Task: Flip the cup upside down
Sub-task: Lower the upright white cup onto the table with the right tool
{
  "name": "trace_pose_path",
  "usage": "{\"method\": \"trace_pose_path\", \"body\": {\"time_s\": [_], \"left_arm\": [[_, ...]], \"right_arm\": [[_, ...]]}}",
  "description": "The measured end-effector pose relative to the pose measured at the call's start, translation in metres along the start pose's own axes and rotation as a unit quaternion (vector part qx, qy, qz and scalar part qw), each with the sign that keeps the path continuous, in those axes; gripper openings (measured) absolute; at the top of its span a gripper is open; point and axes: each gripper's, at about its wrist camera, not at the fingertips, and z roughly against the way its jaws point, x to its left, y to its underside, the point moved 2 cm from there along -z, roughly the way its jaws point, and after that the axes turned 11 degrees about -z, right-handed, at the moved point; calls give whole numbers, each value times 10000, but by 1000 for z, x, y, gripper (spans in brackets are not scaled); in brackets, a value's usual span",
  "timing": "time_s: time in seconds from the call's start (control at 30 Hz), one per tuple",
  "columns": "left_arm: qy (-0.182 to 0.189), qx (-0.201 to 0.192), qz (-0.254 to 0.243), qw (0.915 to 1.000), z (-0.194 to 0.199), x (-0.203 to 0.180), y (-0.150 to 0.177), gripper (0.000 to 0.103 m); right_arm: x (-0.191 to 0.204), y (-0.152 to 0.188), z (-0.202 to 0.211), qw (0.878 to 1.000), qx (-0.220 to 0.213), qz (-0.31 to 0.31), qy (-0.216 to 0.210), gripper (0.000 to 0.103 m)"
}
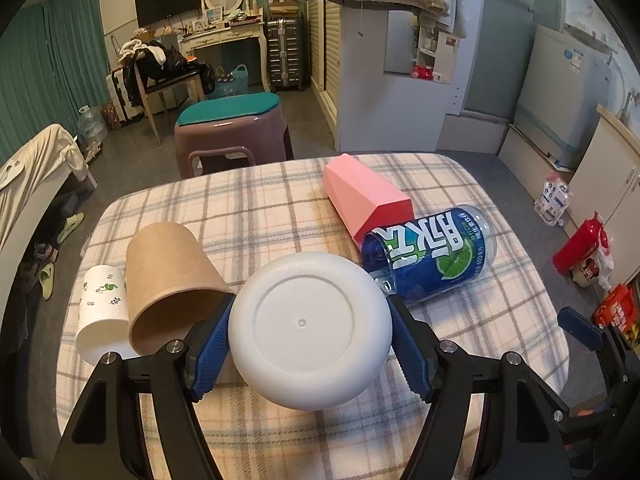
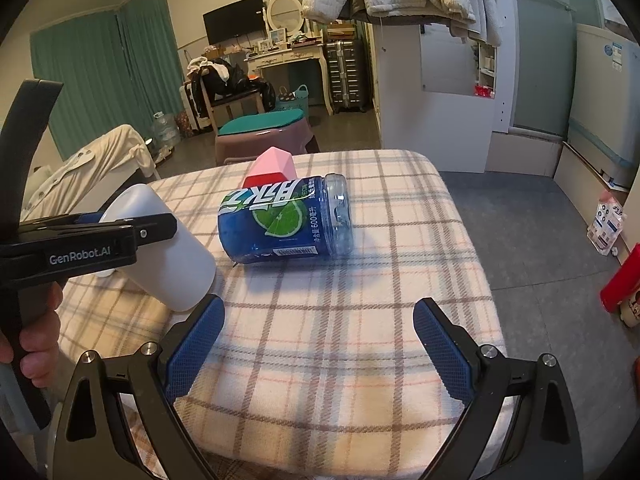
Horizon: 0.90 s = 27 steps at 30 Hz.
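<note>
My left gripper point(image 1: 310, 332) is shut on a plain white cup point(image 1: 310, 330), its round bottom facing the left wrist camera. In the right wrist view the same white cup point(image 2: 172, 248) is held tilted above the checked tablecloth point(image 2: 360, 280), in the left gripper point(image 2: 100, 236) at the left edge. My right gripper point(image 2: 318, 344) is open and empty, low over the cloth near the front; one of its blue fingers point(image 1: 576, 326) shows at the right of the left wrist view.
On the table lie a brown paper cup point(image 1: 168, 280) on its side, a white leaf-patterned cup point(image 1: 102, 304), a pink faceted cup point(image 1: 366, 196) and a blue cut-off drink bottle point(image 1: 432, 252) point(image 2: 284, 220). A purple stool point(image 1: 232, 136) stands beyond the table's far edge.
</note>
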Motion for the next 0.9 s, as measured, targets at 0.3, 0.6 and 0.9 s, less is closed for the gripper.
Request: {"method": "trace_pose_path", "body": {"time_s": [0.3,0.6,0.9], "left_arm": [[-36,5,-62,10000,-9,-2,-3,74],[142,-3,-97,9999,-21,-6,-9,72],[27,-206,-134,9997,-17,-6,-12,77]], "right_arm": [[-1,1,-6,10000,53,-20,4,96],[-4,0,-8,9999,49,-77,43,96],[-6,-3,-1,9999,-7,-63,126,96]]}}
